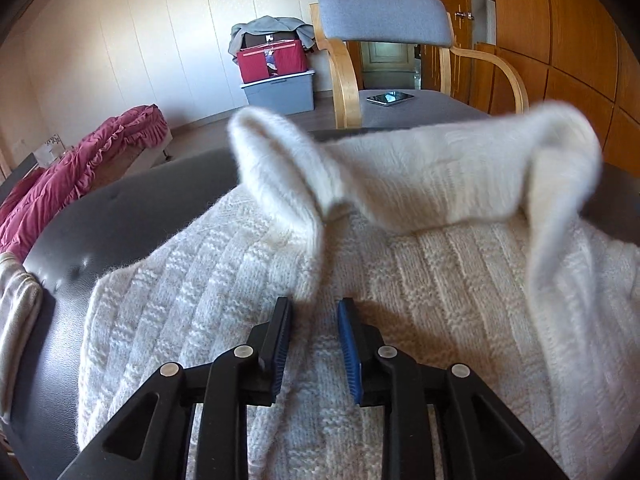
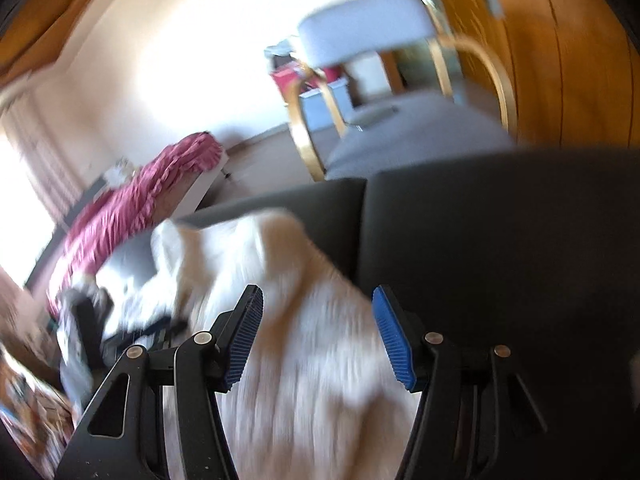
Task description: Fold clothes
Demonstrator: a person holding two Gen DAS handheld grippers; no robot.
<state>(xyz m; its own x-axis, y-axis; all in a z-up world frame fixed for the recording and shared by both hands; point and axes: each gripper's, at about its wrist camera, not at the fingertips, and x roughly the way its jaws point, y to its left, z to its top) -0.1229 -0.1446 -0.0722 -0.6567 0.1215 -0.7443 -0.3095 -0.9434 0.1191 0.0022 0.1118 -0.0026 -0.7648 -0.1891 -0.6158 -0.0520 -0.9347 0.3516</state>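
Nearest in the left wrist view, the left gripper [image 1: 314, 308] hovers with its jaws slightly apart and nothing pinched, over a white sweater [image 1: 400, 280] spread on the dark couch [image 1: 120, 208]; the flipped-up far edge probably wants laying flat before the next fold. The blurred right wrist view shows the right gripper [image 2: 318, 300] spread wide and empty, while only the left view shows a phone [image 1: 390, 98] on the chair [image 1: 384, 16].

The sweater [image 1: 400, 264] lies on the sofa [image 1: 132, 216], the chair [image 1: 384, 20] behind it, bedding [image 1: 80, 168] seemingly left
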